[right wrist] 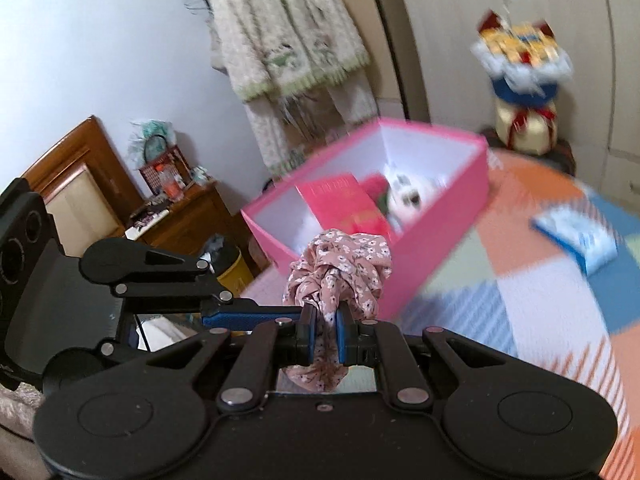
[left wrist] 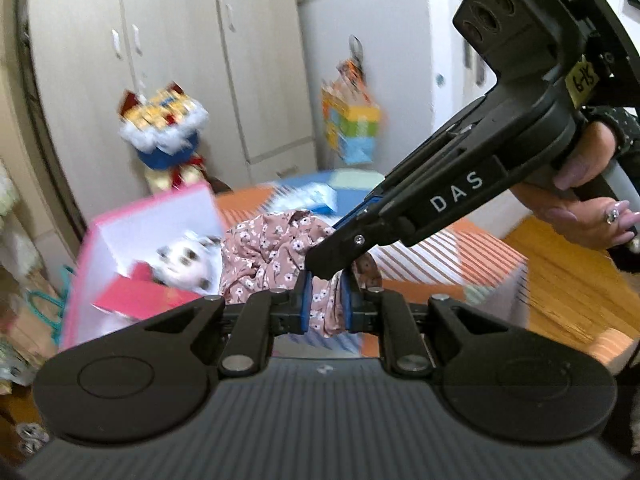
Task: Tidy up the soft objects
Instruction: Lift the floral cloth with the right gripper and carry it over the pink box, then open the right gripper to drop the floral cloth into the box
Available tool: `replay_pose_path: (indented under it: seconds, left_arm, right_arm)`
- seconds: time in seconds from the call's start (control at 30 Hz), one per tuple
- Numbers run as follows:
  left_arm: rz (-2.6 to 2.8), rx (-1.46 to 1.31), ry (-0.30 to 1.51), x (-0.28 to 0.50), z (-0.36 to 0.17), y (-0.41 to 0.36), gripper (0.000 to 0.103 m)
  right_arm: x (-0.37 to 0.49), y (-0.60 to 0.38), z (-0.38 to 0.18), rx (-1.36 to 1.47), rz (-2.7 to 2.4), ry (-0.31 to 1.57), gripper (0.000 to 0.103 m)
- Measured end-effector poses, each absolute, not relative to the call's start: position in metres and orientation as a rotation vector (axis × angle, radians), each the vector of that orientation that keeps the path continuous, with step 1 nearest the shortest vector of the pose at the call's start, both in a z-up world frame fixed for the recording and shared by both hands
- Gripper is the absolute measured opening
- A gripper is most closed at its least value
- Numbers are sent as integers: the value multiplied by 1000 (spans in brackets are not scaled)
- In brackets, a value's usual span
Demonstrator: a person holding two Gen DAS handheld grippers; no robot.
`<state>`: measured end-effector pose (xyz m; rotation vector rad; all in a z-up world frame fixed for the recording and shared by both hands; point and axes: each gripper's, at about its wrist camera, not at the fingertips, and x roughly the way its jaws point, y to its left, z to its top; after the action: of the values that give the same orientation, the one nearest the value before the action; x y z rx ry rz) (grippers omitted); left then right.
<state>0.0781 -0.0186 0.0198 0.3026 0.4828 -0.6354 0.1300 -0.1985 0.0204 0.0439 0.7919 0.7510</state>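
A pink floral cloth hangs bunched between both grippers above the bed. In the left wrist view my left gripper is shut on one fold of it. The right gripper comes in from the upper right and bites the same bunch just ahead. In the right wrist view my right gripper is shut on the floral cloth, and the left gripper reaches in from the left, touching it. Behind stands an open pink box holding a white plush toy and a red card.
The bed wears a patchwork cover with a blue tissue pack on it. A doll and a coloured bag hang on the wardrobe. A fuzzy cardigan hangs by a wooden nightstand. A hand holds the right gripper.
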Motion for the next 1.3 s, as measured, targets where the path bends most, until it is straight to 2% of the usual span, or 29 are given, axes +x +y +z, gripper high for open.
replay_pose_path:
  seconds: [0.23,0.5,1.07,1.17,1.23,1.27,1.3]
  left_arm:
    - [-557,286,417,118,36,6,14]
    - [-511,249,412,178,34,24,14]
    - [-468,173,554,276,-5,53,14]
    - [-447,217,545,279,-10,50,21]
    - [-410,256,529,277,-10,49,44]
    - [-404,264,520,275,-9,49,48]
    - [-406,262,516,274,-7,50,52]
  right_arm:
    - [168,-168,44,32,765,711,13]
    - [231,-144,44,51,754,696,13]
    - [331,-109,-4,73,726,749,13]
    - [340,-107,-14,72,709,767,14]
    - [344,-108,-20,73,689,775,21]
    - [345,-109,-22,72,675,777,21]
    - [345,-111,-24,68,659,779,29]
